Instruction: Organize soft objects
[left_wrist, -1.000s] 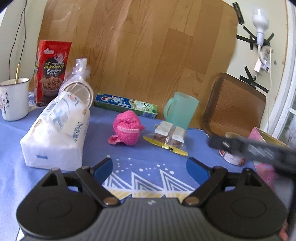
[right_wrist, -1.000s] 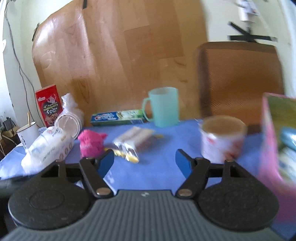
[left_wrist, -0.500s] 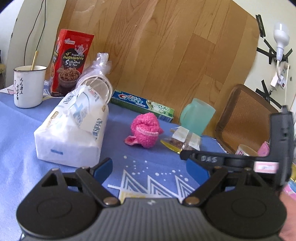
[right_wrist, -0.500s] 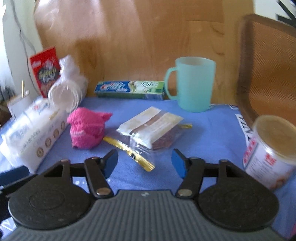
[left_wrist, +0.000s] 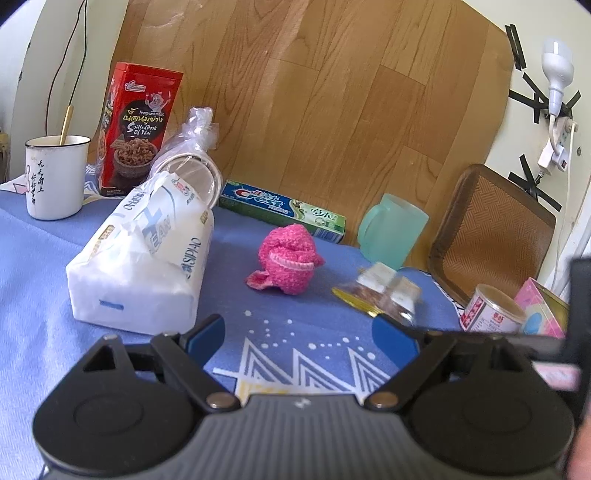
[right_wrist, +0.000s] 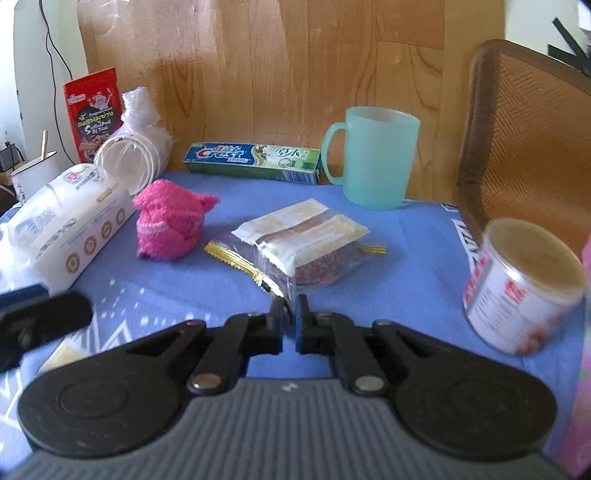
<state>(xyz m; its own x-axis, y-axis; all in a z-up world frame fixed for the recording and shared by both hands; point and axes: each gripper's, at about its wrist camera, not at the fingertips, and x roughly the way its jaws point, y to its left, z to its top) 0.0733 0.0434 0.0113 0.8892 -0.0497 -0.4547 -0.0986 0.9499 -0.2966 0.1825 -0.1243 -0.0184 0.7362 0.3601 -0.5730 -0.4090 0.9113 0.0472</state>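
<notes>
Your right gripper (right_wrist: 290, 310) is pressing its fingers together on the near corner of the clear snack packet (right_wrist: 303, 245), pinching the film edge right at the fingertips. The rest of the packet is lying on the blue desk (right_wrist: 406, 236) straight ahead of those fingers, its long axis running from the pinched corner away and to the right, toward the teal mug (right_wrist: 373, 157). From the left wrist view the packet is looking blurred, so I judge it is shifting or lifting; whether it is clear of the desk I cannot tell.

Your left gripper (left_wrist: 301, 330) is holding its fingers spread wide with nothing between them, only bare cloth. The pink fuzzy sock (left_wrist: 286, 260) is lying ahead of them and slightly left of centre, with the white tissue pack (left_wrist: 142, 258) further left, its long axis pointing away from you. Your left hand is the nearer one to both; your right is already occupied.

Counting the soft things: one snack packet, one pink sock, one tissue pack, one bag of plastic cups (left_wrist: 188, 158). The others: one toothpaste box (left_wrist: 282, 210), one teal mug, one white enamel mug (left_wrist: 55, 177), one red snack box (left_wrist: 138, 129), one can (right_wrist: 524, 291), and one pink box (left_wrist: 541, 310) at the right edge.
</notes>
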